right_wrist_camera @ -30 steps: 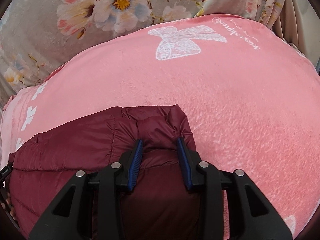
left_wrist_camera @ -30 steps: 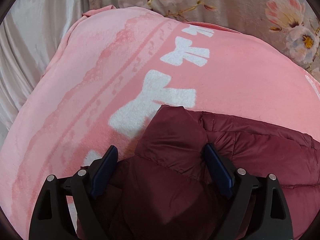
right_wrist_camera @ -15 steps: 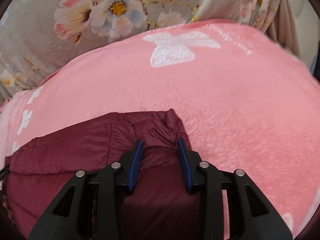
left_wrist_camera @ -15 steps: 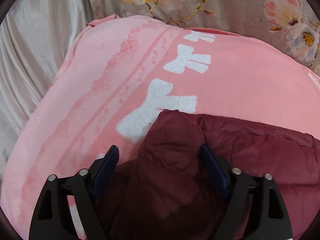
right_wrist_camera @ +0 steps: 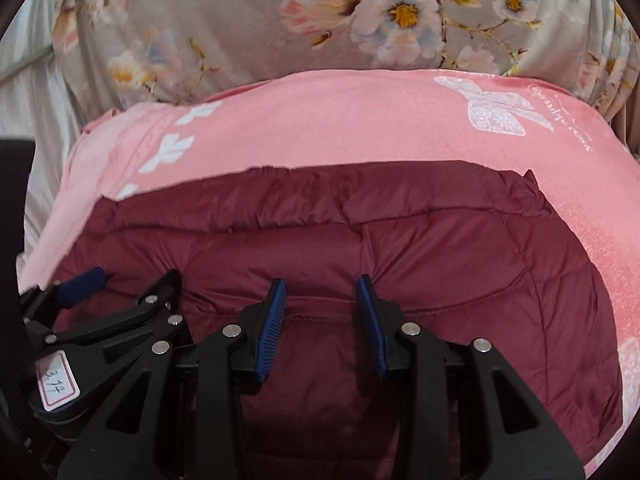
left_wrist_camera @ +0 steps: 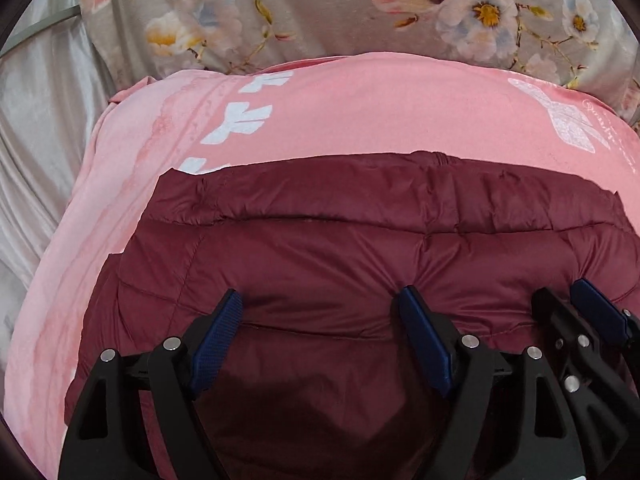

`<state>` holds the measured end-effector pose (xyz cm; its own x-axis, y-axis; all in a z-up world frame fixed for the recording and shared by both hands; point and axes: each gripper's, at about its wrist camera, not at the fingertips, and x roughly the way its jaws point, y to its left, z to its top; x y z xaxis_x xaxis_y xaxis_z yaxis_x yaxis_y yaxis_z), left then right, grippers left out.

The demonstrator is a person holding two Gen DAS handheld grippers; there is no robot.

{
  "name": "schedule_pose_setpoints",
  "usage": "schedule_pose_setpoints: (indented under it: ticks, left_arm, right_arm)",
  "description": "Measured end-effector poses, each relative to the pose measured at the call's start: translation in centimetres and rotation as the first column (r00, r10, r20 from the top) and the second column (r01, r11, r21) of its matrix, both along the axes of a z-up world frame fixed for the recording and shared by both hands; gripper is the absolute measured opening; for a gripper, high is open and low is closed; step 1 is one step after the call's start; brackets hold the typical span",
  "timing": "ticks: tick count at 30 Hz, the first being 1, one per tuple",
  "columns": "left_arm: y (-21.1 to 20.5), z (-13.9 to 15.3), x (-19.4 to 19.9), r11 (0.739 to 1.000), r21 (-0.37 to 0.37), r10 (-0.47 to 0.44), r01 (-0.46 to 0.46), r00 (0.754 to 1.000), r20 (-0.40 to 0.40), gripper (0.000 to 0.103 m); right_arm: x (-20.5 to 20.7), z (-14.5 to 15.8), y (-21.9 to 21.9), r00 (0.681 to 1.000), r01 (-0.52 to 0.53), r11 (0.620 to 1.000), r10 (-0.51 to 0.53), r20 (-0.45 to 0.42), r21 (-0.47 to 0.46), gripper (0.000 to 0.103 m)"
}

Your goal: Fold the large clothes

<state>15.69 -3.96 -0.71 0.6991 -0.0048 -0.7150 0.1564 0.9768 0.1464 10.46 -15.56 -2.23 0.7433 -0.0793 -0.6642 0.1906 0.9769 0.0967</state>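
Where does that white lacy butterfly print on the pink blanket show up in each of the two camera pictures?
Left wrist view: the butterfly print sits at the far right edge, above the dark red padded jacket.
Right wrist view: the butterfly print is upper right, nearer the middle, beyond the jacket's far edge.
Shared landmark: the row of white bow shapes on the blanket's left side.

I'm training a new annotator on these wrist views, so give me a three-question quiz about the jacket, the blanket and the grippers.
1. True or false: the maroon puffer jacket lies on a green blanket.
2. Which hand-held gripper stands wider: A left, B right?
3. Fill in: beyond the pink blanket lies cloth printed with ____.

Key: 1 false, the blanket is pink; 2 A, its jaws are opening over the jacket; 3 flowers, on the grey floral cloth.
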Motion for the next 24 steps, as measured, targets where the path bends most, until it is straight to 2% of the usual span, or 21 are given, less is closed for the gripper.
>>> schedule_pose_setpoints:
  ticks: [5,24]
  left_arm:
    - [0.3,-1.0,-0.1,1.0,-0.012,0.02,-0.02,1.0,0.019,0.08]
    - [0.2,-1.5,0.0,0.999,0.005,0.043,-0.044,0.998,0.047,0.081]
  right_arm:
    - [0.1,-0.7,0.3,1.0,0.016,0.999,-0.017,-0.015,-0.045,0.035]
    - [0.3,-1.3,0.3,0.999,0.027,0.998,-0.029,-0.034,-0.056,0.035]
